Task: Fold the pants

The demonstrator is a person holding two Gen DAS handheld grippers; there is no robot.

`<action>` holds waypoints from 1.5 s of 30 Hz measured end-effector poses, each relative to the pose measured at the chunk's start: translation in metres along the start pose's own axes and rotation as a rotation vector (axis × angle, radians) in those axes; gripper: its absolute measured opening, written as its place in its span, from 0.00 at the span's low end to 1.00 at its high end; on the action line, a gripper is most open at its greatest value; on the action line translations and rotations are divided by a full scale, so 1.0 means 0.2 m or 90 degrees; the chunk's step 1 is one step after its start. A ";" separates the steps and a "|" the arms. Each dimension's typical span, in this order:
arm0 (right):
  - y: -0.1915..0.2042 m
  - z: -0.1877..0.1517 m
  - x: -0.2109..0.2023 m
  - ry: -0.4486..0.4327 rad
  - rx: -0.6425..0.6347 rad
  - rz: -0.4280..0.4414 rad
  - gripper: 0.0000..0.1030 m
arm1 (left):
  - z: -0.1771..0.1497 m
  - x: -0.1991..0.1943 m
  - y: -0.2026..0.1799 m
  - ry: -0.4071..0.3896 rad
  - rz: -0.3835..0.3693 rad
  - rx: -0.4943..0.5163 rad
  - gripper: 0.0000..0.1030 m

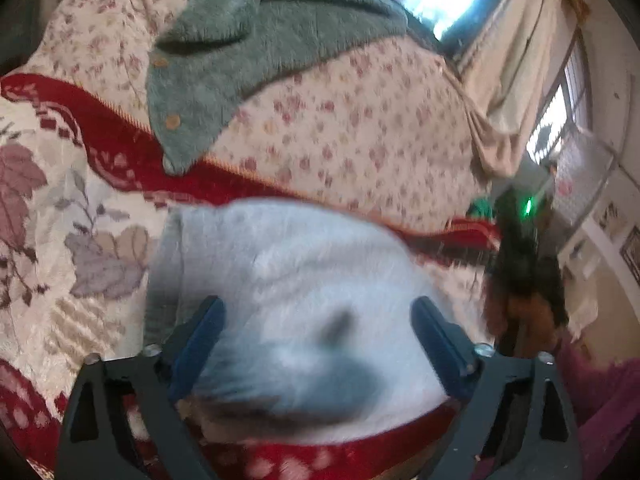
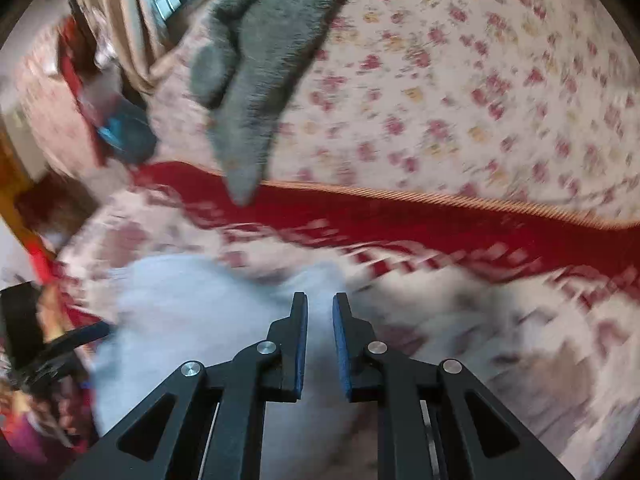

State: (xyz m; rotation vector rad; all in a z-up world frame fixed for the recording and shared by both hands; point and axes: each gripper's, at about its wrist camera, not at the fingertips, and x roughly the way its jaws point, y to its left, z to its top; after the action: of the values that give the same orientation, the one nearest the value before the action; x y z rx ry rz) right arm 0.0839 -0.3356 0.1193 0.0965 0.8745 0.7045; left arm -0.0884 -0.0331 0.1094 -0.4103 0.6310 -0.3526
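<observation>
The light grey pants [image 1: 296, 280] lie bunched on a red and cream leaf-patterned blanket [image 1: 60, 208]. My left gripper [image 1: 318, 312] is open, its blue-padded fingers spread wide over the pants pile, nothing between the pads. In the right wrist view the pants [image 2: 192, 312] lie low and left, blurred by motion. My right gripper [image 2: 320, 304] is over the pants with its jaws narrowly apart; pale fabric shows in the gap, and I cannot tell if it is pinched. The left gripper's black frame [image 2: 48, 344] shows at the left edge.
A grey-green fleece garment [image 1: 240, 64] with buttons lies on a floral quilt [image 1: 360, 128] behind the pants; it also shows in the right wrist view [image 2: 260, 80]. Curtains [image 1: 516, 64] and windows are at the back. A blue object [image 2: 128, 132] lies at the bed's edge.
</observation>
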 end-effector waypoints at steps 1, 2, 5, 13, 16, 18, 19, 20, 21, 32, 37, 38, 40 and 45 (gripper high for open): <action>0.04 -0.02 0.03 0.008 -0.004 0.003 0.14 | 0.03 0.00 -0.03 -0.006 -0.004 0.002 0.97; 0.08 -0.03 0.06 0.017 -0.009 -0.005 0.15 | 0.07 0.01 -0.07 -0.011 -0.004 0.006 0.97; 0.17 -0.06 0.12 0.004 -0.010 -0.021 0.18 | 0.13 0.08 -0.15 -0.020 0.024 0.019 1.00; 0.21 -0.13 0.11 -0.010 0.005 -0.046 0.18 | 0.05 0.39 -0.20 0.036 0.172 0.044 1.00; 0.22 -0.16 0.03 -0.019 0.041 -0.052 0.19 | 0.01 0.43 -0.22 0.042 0.200 0.075 1.00; 0.26 -0.19 -0.01 -0.022 0.031 -0.063 0.28 | 0.00 0.43 -0.22 0.036 0.202 0.078 1.00; 0.27 -0.21 -0.03 -0.028 0.027 -0.065 0.31 | 0.00 0.42 -0.22 0.032 0.199 0.076 0.99; 0.30 -0.23 -0.05 -0.030 0.023 -0.058 0.49 | -0.01 0.40 -0.22 0.027 0.197 0.073 0.99; 0.31 -0.25 -0.06 -0.029 0.023 -0.051 0.73 | -0.01 0.38 -0.23 0.024 0.200 0.069 0.99; 0.41 -0.32 -0.16 -0.032 0.012 -0.062 0.82 | -0.07 0.18 -0.31 -0.017 0.265 0.037 1.00; 0.41 -0.33 -0.18 -0.018 0.019 -0.065 0.82 | -0.07 0.14 -0.36 -0.029 0.282 0.056 1.00; 0.41 -0.33 -0.19 -0.018 0.020 -0.062 0.82 | -0.08 0.13 -0.36 -0.029 0.281 0.059 1.00; 0.39 -0.33 -0.21 -0.027 0.023 -0.050 0.82 | -0.08 0.11 -0.36 -0.025 0.277 0.061 1.00; 0.21 -0.33 -0.27 -0.024 0.079 -0.006 0.94 | -0.03 0.03 -0.18 -0.002 0.194 0.013 1.00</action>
State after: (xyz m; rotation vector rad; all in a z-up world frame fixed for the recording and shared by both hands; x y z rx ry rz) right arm -0.0094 -0.3481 0.1270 0.2157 0.8824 0.6373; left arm -0.0951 -0.0690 0.1191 -0.2898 0.6757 -0.0679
